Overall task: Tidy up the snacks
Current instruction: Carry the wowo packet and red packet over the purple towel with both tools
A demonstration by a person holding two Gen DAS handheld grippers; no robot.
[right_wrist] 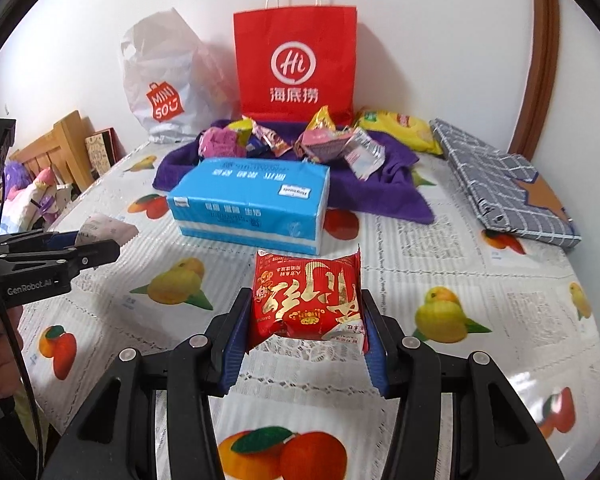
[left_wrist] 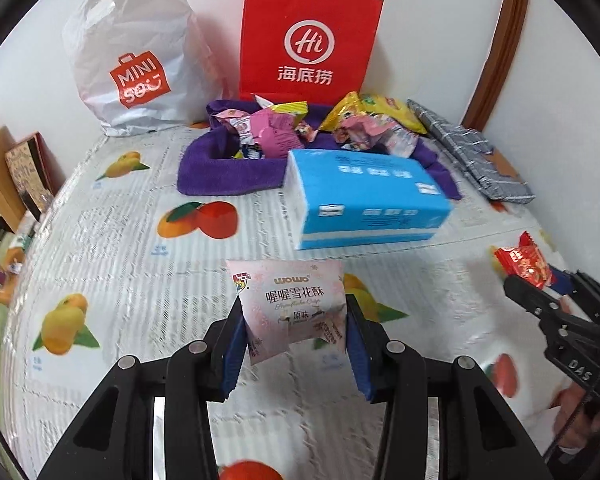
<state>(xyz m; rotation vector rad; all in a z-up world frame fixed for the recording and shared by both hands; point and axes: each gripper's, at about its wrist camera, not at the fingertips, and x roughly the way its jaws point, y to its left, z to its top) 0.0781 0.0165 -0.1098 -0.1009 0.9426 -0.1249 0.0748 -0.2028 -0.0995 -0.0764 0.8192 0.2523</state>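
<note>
While my left tongs grip a pink snack packet between the pads, my right tongs grip a red snack packet, both above the counter near its front edge. Behind them lies a blue tissue pack, and more snacks lie on a purple towel at the back edge.

Right hand-held gripper clamping red snack packet (gold lettering), above fruit-print tablecloth
</note>
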